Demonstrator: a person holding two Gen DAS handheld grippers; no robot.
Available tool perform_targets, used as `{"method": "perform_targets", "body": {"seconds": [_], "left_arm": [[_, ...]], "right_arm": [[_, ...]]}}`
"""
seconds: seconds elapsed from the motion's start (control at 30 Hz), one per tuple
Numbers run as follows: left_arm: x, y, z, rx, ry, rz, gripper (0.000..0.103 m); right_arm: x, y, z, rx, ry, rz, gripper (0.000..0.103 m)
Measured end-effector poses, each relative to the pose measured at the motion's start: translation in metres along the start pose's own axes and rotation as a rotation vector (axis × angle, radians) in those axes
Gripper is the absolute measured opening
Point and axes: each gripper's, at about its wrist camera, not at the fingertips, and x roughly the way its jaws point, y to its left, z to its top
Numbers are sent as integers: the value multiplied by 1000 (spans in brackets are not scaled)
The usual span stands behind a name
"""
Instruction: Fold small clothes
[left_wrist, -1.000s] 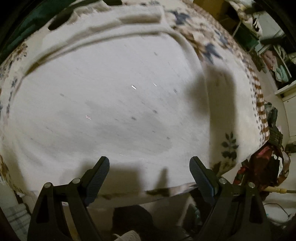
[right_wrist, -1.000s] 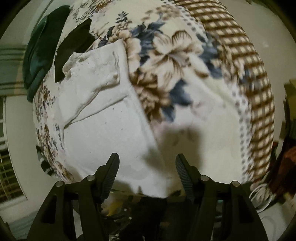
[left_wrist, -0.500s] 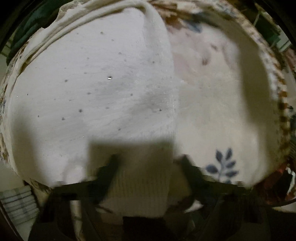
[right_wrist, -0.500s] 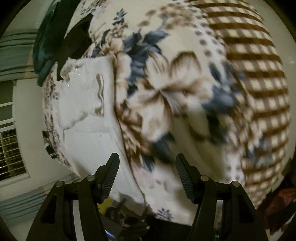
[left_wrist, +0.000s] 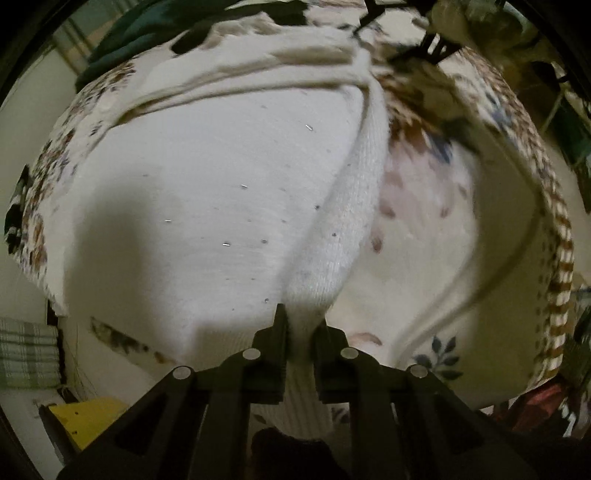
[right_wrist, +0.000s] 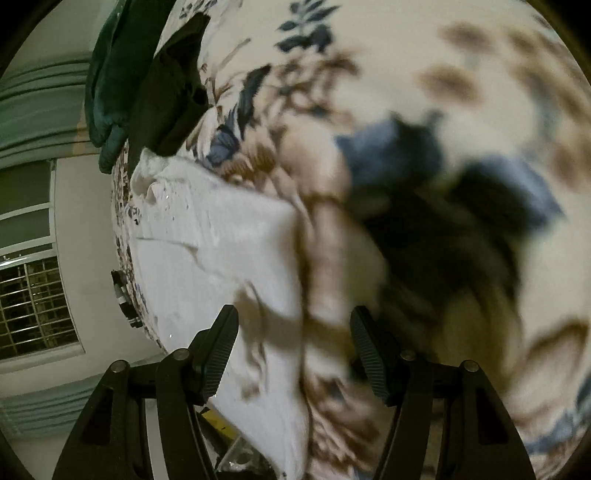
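A white knit garment (left_wrist: 229, 192) lies spread on a floral bedspread (left_wrist: 461, 229). My left gripper (left_wrist: 300, 334) is shut on the garment's ribbed near hem, at its right side, and the pinched cloth rises into a ridge (left_wrist: 354, 206). The garment also shows in the right wrist view (right_wrist: 221, 258) at the left. My right gripper (right_wrist: 295, 350) is open and empty, low over the garment's right edge and the bedspread (right_wrist: 443, 110). That view is blurred.
Dark green and black clothes (right_wrist: 147, 81) lie at the bed's far end. A window with a grille (right_wrist: 33, 299) is on the wall at left. A yellow object (left_wrist: 88, 417) sits below the bed's near edge. Shelves with clutter (left_wrist: 569, 122) stand at right.
My left gripper has closed on the garment's hem, which now bunches up into a ridge. My right gripper has moved closer to the bedspread, staying open.
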Motion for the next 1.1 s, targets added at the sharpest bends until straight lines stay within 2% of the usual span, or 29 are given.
{"method": "perform_targets", "body": {"seconds": [0.03, 0.1, 0.17, 0.43, 0.57, 0.67, 0.8, 0.93, 1.1], "left_arm": [[-7, 5, 2, -18, -6, 2, 9], [-18, 15, 2, -51, -18, 8, 9], [-22, 24, 13, -90, -24, 8, 9], [-43, 97, 36, -251, -67, -5, 9], [-45, 147, 40, -344, -69, -30, 9], [-36, 191, 44, -413, -47, -68, 9], [-21, 254, 46, -498, -36, -128, 9], [0, 317, 45, -584, -21, -175, 9], [31, 375, 37, -665, 9, -210, 9]], "right_arm": [[5, 4, 5, 2, 0, 2, 61], [11, 12, 10, -3, 5, 0, 20], [14, 24, 12, -12, -2, -37, 14], [-13, 104, 5, -72, -49, -100, 11], [-18, 170, 5, -109, -63, -128, 11], [0, 227, 5, -158, -57, -169, 11], [54, 303, 4, -226, -54, -241, 11], [133, 375, 9, -255, -43, -320, 11], [230, 440, 20, -298, -13, -429, 10]]}}
